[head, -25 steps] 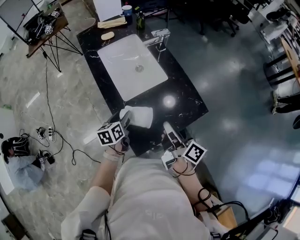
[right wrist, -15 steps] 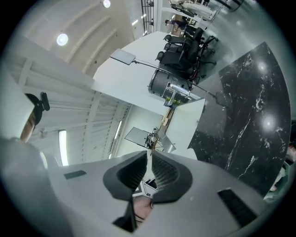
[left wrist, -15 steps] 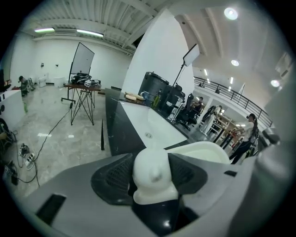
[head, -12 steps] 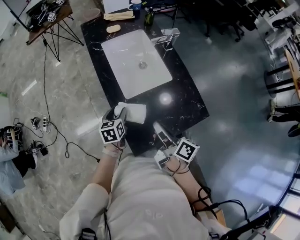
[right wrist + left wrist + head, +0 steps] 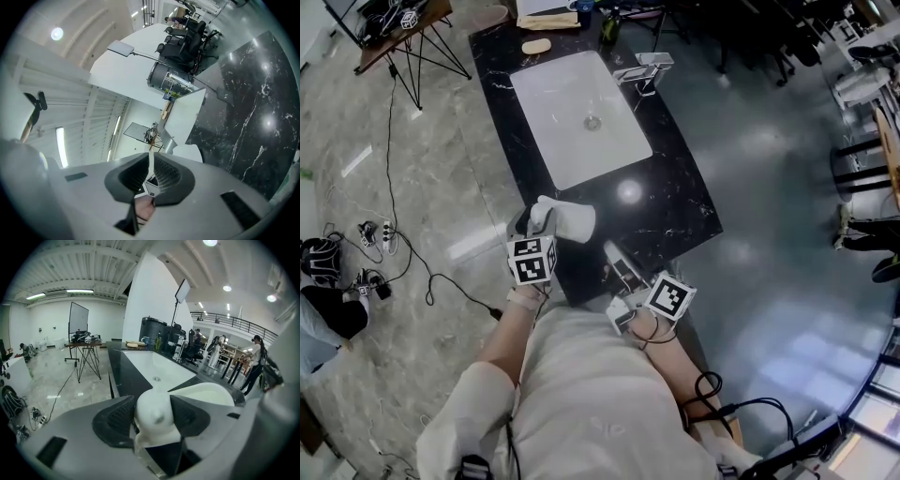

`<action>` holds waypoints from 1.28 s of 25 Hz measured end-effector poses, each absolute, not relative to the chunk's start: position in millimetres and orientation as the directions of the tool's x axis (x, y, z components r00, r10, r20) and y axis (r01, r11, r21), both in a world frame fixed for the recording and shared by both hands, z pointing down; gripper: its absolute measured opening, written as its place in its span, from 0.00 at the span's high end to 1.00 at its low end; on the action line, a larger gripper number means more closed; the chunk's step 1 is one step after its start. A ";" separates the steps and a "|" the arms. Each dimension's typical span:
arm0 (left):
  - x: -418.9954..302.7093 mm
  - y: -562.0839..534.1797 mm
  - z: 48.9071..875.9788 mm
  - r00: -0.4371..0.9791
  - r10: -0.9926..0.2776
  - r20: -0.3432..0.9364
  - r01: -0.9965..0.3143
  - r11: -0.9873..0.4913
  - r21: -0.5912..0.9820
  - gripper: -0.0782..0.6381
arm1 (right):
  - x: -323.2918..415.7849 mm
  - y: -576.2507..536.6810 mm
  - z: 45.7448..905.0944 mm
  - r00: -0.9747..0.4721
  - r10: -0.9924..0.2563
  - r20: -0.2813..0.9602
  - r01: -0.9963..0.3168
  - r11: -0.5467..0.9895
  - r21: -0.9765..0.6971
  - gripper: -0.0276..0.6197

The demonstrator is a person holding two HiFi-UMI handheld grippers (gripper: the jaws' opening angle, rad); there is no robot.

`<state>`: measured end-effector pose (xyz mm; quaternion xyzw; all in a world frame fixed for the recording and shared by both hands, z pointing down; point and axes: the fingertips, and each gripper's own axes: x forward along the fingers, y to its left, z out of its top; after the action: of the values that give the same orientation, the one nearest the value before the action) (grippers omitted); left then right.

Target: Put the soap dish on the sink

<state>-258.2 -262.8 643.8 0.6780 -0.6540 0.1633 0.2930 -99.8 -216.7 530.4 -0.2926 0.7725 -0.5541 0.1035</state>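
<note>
The white soap dish (image 5: pixel 574 222) hangs over the near left end of the black counter (image 5: pixel 670 202), and my left gripper (image 5: pixel 542 218) is shut on its rim. In the left gripper view the dish's rounded edge (image 5: pixel 157 417) is pinched between the pads, with its bowl (image 5: pixel 206 392) stretching away to the right. Farther along the counter lies the white sink basin (image 5: pixel 577 117) (image 5: pixel 159 371). My right gripper (image 5: pixel 609 251) (image 5: pixel 151 176) is shut and holds nothing, just right of the dish above the counter's near end.
A chrome faucet (image 5: pixel 643 70) stands at the basin's right. Beyond the basin are a bar of soap (image 5: pixel 535 46) and a dark bottle (image 5: pixel 606 28). A tripod table (image 5: pixel 403 23) and cables (image 5: pixel 403 262) occupy the floor to the left. Office chairs stand at the far right.
The head view has shifted, so the counter sits a little higher and to the right. My right gripper has edged left towards the dish. The left gripper keeps hold of the soap dish.
</note>
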 end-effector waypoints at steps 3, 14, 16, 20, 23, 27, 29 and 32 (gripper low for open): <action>-261.1 -262.2 648.1 0.088 -0.791 0.605 -0.979 0.045 0.201 0.56 | -99.2 -212.1 533.5 -0.806 -0.568 0.169 -0.337 0.205 -0.919 0.89; -260.1 -263.7 654.9 0.038 -0.821 0.569 -0.995 0.021 0.097 0.56 | -88.0 -198.7 538.2 -0.789 -0.582 0.198 -0.367 0.188 -0.911 0.89; -259.6 -263.8 653.6 0.044 -0.826 0.562 -0.994 0.019 0.105 0.56 | -84.6 -197.3 537.8 -0.784 -0.588 0.200 -0.371 0.185 -0.910 0.89; -258.1 -263.2 653.9 0.048 -0.826 0.561 -0.994 0.017 0.110 0.56 | -79.7 -193.9 539.8 -0.779 -0.592 0.207 -0.377 0.178 -0.909 0.89; -257.2 -264.1 652.6 0.059 -0.826 0.560 -0.993 0.011 0.120 0.56 | -77.5 -194.1 539.3 -0.777 -0.595 0.206 -0.380 0.182 -0.907 0.89; -255.3 -264.0 649.6 0.075 -0.831 0.551 -0.991 -0.001 0.134 0.54 | -73.4 -192.9 541.5 -0.770 -0.602 0.213 -0.382 0.168 -0.909 0.89; -254.1 -264.7 645.4 0.073 -0.837 0.542 -0.992 -0.006 0.125 0.53 | -72.2 -193.3 540.8 -0.770 -0.604 0.208 -0.379 0.170 -0.910 0.89; -250.5 -265.1 635.0 0.071 -0.847 0.527 -0.993 -0.013 0.113 0.52 | -71.0 -193.2 539.3 -0.771 -0.606 0.197 -0.370 0.174 -0.912 0.89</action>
<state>-250.5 -265.1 635.0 0.6941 -0.6629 0.1577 0.2322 -71.0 -193.2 539.3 -0.3216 0.7590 -0.5562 0.1058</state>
